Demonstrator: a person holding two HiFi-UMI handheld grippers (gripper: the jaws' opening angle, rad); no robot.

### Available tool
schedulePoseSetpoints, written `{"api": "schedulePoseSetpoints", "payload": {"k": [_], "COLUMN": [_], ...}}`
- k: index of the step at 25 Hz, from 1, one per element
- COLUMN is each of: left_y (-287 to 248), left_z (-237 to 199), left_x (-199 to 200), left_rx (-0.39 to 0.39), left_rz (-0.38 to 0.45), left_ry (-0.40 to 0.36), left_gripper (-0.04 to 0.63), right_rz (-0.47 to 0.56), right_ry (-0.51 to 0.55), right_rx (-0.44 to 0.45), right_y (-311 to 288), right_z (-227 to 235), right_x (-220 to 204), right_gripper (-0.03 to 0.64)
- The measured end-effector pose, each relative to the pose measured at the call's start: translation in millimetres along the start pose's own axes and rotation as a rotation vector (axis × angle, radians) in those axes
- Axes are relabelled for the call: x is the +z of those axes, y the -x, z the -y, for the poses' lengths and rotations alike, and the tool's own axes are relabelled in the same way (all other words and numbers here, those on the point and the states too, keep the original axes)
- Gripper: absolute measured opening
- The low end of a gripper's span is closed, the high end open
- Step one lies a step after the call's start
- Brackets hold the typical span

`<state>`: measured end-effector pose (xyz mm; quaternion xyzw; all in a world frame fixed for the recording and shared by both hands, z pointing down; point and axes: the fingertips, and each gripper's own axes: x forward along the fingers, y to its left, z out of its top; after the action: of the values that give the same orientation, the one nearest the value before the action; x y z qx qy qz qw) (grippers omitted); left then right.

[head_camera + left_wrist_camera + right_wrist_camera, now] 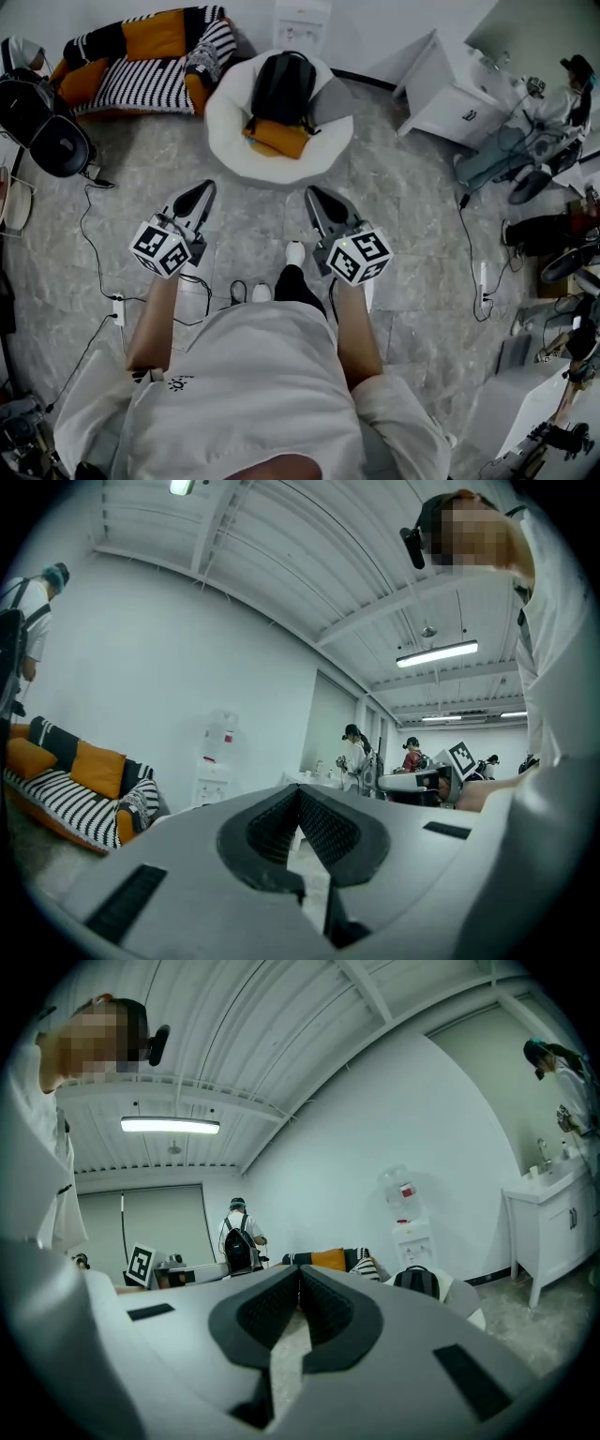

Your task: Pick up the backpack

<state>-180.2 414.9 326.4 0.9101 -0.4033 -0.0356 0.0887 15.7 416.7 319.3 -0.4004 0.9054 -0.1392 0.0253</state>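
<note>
On a round white beanbag chair [230,131], across the floor [412,216] from the person:

- One black backpack [283,86], resting in the hollow of the seat. An orange cushion [278,138] touches its near edge. The right gripper view shows the backpack [417,1282] low and right of centre.
- Left hand-held gripper [204,186]: held level and pointed toward the chair, well apart from the backpack. Its jaws are closed together with nothing between them [300,791].
- Right hand-held gripper [312,191]: level beside the left one, also short of the chair. Its jaws are pressed together and empty [300,1274].
- Sofa [141,80]: black-and-white striped with orange cushions, against the wall to the left of the chair.
- Water dispenser [302,23]: white, at the wall behind the chair.
- Cabinet [441,98]: white, to the right of the chair.
- Cables [89,234]: trailing over the floor at left.
</note>
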Motion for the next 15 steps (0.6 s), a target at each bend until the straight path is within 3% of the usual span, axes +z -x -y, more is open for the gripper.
{"api": "schedulePoseSetpoints", "payload": {"k": [15], "left_y": [-90], "left_z": [-39], "left_x": [8], "left_rx": [0.015], "left_rz": [-0.011], "left_ry": [-0.001], "left_gripper": [0.002], "right_rz": [0.003], "right_ry": [0.006], "right_rx": [0.025], "right_y": [-55], "right_z": [83], "right_x": [28], "right_gripper": [0.005]}}
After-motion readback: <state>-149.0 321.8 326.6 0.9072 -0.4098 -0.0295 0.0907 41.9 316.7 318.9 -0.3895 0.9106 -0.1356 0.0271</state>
